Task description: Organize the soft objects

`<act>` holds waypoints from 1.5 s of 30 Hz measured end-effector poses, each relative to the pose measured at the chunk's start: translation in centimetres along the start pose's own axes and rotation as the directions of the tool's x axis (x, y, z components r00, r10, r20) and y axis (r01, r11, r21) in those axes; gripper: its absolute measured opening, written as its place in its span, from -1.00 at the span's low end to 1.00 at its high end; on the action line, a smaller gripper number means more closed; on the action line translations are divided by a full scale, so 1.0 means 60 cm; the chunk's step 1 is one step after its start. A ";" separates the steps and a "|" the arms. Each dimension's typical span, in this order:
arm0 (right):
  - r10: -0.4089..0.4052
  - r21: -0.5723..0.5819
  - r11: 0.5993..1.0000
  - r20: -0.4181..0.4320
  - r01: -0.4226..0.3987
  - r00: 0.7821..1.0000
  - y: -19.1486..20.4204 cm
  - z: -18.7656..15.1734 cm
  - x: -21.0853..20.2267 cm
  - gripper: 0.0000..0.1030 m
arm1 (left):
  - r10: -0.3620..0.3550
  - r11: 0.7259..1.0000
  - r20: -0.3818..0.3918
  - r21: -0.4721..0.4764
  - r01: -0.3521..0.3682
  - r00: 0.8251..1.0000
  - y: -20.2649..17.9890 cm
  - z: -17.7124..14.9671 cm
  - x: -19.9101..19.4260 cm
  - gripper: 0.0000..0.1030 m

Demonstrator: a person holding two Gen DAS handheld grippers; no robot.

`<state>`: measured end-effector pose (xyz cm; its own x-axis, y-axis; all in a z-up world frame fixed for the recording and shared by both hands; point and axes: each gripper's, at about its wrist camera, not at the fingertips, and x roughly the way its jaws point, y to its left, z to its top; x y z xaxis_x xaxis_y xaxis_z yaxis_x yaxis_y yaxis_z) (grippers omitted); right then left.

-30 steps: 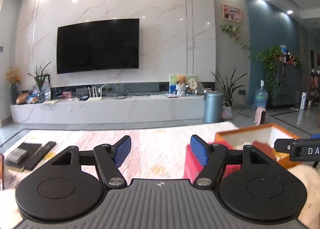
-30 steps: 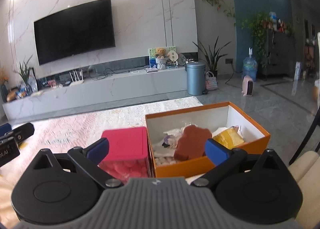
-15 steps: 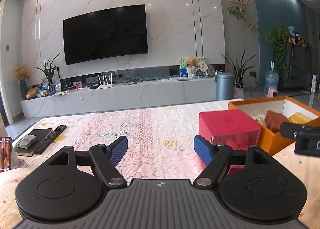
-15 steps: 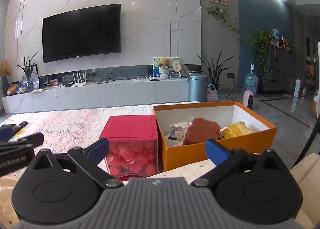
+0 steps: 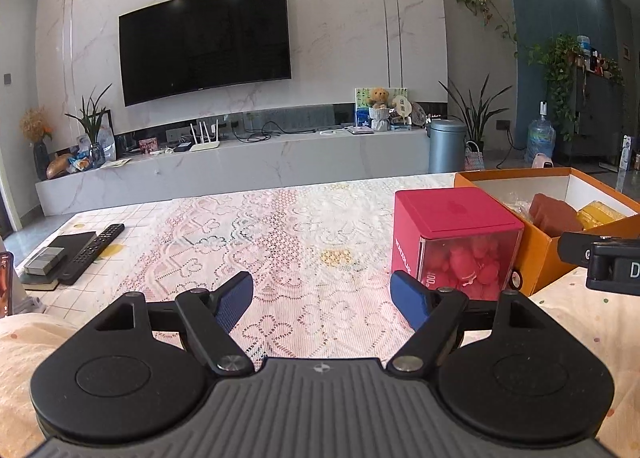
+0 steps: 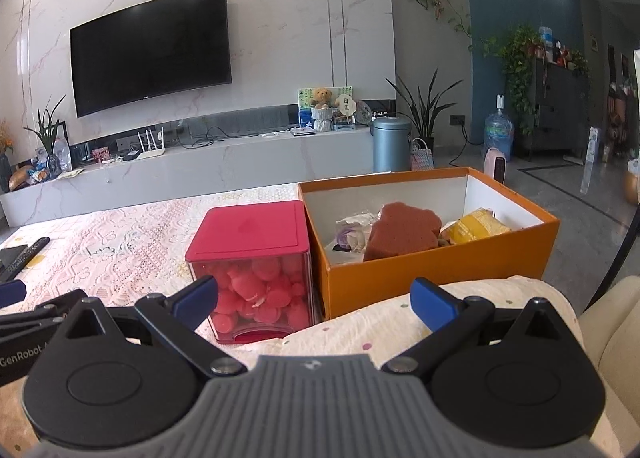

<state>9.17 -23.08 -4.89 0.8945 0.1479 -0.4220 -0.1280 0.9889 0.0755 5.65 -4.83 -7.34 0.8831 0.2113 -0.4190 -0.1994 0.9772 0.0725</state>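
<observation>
Left wrist, change: over the last second my view has dropped and settled level; the orange box (image 5: 532, 258), earlier cut off at the right edge, now shows its interior.
Left wrist, claw: left gripper (image 5: 322, 300) spread wide, nothing between the blue pads (image 5: 236, 300), held above the lace tablecloth (image 5: 280, 234) left of the orange box.
Left wrist, task things: brown sponge (image 5: 554, 213) and yellow sponge (image 5: 600, 213) lie inside the orange box.
Left wrist, surroundings: red-lidded container (image 5: 456, 242) of pink balls touches the box's left wall; remote (image 5: 94, 252) well to the left of the box.

Right wrist, change: my view has pulled back and lowered; box contents look the same as a second ago.
Right wrist, claw: right gripper (image 6: 314, 300) wide, empty, just short of the orange box's near wall.
Right wrist, task things: brown sponge propped in the middle of the box, yellow sponge to its right, crinkled wrapped items (image 6: 352, 234) to its left.
Right wrist, obstruction: a dotted cream cushion (image 6: 400, 322) sits against the box's near wall, under the claw.

Meaning: I judge both claws backed off; soft items in the box fit either a finished sort or a box awaiting emptying.
</observation>
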 end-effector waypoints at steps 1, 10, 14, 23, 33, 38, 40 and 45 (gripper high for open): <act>-0.001 -0.003 1.000 0.002 0.001 1.000 0.001 -0.001 -0.001 0.95 | -0.001 1.000 -0.001 0.001 0.001 1.000 0.000 -0.001 0.000 0.78; -0.003 -0.005 1.000 0.002 0.003 1.000 0.001 0.001 0.000 0.95 | -0.007 1.000 -0.006 0.003 0.007 1.000 -0.003 0.001 0.000 0.78; -0.003 -0.008 1.000 0.000 0.003 1.000 0.004 0.002 -0.002 0.95 | -0.008 1.000 -0.002 0.001 0.008 1.000 -0.002 0.001 -0.001 0.78; -0.003 -0.010 1.000 -0.001 0.003 1.000 0.006 0.002 -0.003 0.95 | -0.011 1.000 -0.002 -0.001 0.011 1.000 -0.003 0.001 -0.001 0.78; -0.002 -0.010 1.000 0.002 0.002 1.000 0.007 0.003 -0.003 0.95 | -0.017 1.000 -0.003 -0.006 0.017 1.000 -0.004 0.002 -0.002 0.78; 0.000 -0.010 1.000 0.003 0.000 1.000 0.007 0.003 -0.004 0.95 | -0.023 1.000 -0.002 -0.007 0.023 1.000 -0.006 0.004 -0.003 0.78; 0.001 -0.010 1.000 0.004 -0.001 1.000 0.007 0.003 -0.003 0.95 | -0.024 1.000 -0.001 -0.008 0.024 1.000 -0.006 0.003 -0.003 0.78; 0.003 -0.013 1.000 0.005 -0.003 1.000 0.006 0.005 -0.003 0.95 | -0.025 1.000 0.000 -0.009 0.025 1.000 -0.007 0.003 -0.003 0.78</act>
<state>9.10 -22.78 -4.54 0.8962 0.1510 -0.4171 -0.1364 0.9885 0.0649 5.65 -5.27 -7.13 0.8878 0.1863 -0.4208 -0.1806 0.9821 0.0539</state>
